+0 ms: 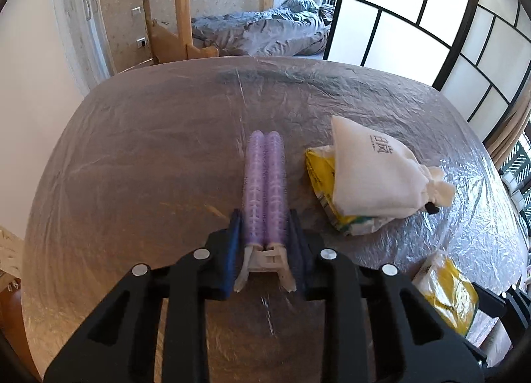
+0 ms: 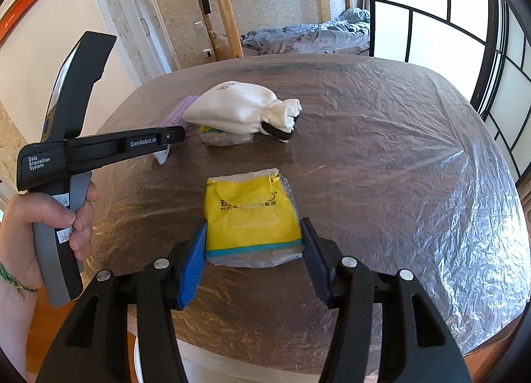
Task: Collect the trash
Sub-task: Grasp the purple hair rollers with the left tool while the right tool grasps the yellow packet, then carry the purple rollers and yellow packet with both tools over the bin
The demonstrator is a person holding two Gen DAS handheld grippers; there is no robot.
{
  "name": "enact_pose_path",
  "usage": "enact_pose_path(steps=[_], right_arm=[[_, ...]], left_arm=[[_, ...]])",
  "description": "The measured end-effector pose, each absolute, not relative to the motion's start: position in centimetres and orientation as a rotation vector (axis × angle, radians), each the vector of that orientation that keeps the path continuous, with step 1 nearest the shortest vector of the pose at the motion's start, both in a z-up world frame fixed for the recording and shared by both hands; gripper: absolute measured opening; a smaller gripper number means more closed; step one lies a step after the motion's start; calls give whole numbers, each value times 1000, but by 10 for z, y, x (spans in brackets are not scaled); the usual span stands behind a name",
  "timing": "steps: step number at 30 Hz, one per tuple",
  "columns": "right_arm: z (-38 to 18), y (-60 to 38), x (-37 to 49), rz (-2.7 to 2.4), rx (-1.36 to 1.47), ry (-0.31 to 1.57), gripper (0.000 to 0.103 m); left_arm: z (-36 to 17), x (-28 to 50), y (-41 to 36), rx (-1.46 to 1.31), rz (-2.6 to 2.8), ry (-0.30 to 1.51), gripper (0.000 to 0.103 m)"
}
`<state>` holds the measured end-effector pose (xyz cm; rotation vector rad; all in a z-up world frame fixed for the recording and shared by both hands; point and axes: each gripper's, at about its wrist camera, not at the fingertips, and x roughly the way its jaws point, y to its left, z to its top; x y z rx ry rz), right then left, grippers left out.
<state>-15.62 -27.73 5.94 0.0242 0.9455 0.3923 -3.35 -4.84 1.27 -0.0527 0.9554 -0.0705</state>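
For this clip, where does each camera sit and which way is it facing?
Left wrist: on the left hand-held gripper, facing across the plastic-covered table toward the bed; it clamps a purple double-roller clip.
Right wrist: on the right hand-held gripper, same direction, open around a yellow packet; the left hand shows.
Shared: white drawstring pouch, yellow packet.
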Motion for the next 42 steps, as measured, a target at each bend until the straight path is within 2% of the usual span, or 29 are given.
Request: enact_pose_path(steps=[17, 42], right_arm=[[60, -291, -158, 377, 30, 934, 53], [63, -314, -207, 400, 25, 919, 53]], left_arm=[[19, -112, -50, -107, -55, 934, 29], [18, -170, -88, -111, -63, 939, 29]])
